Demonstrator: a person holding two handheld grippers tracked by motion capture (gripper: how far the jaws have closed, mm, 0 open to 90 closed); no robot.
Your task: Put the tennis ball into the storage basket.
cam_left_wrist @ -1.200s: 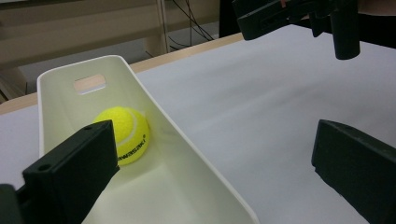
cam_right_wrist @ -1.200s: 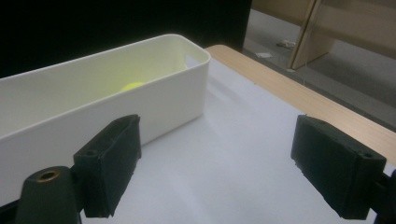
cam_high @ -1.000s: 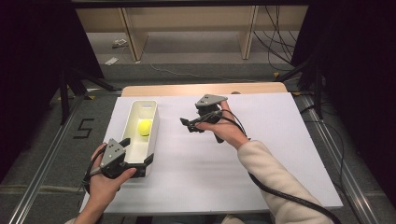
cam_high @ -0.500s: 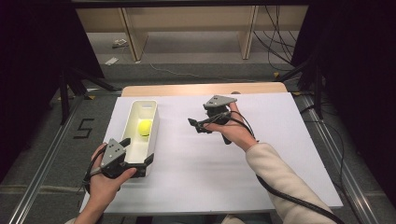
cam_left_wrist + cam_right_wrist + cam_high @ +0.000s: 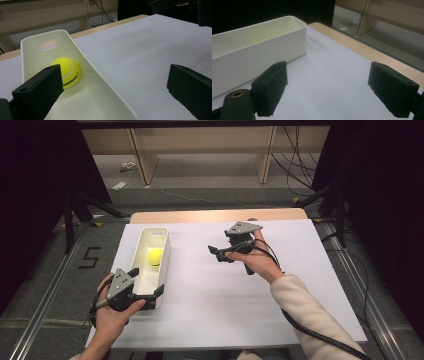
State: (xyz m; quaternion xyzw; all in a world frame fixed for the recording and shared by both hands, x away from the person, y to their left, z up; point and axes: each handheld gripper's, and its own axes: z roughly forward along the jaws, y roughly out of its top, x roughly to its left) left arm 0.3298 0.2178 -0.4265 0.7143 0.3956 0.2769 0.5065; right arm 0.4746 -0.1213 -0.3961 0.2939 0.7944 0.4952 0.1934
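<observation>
On the left side of the table (image 5: 200, 320), my left gripper (image 5: 145, 290) sits at the near end of the long white bin (image 5: 162, 251). Its jaws stand wide apart, one inside the bin and one outside, with the bin's right wall between them. They do not press on the wall, so I hold nothing there. In the left gripper view I see the yellow ball (image 5: 67, 71) lying on the bottom of the bin (image 5: 32, 41), near the far end with the handle hole, close beside the right wall.

I think the main job is done, because the ball (image 5: 155, 256) is already in the bin. What may be left is to grab the bin wall with the left gripper and move the bin, or just to pull both hands back.

In the middle, the white table top is bare.

On the right, my right gripper (image 5: 218, 255) floats above the table, well apart from the bin, pointing toward it. Its jaws are about half open and empty.

Nothing blocks the way between the gripper and the bin. Past the table I see a wooden shelf (image 5: 200, 145) and some cables (image 5: 295, 165) on the floor, far from my work.
</observation>
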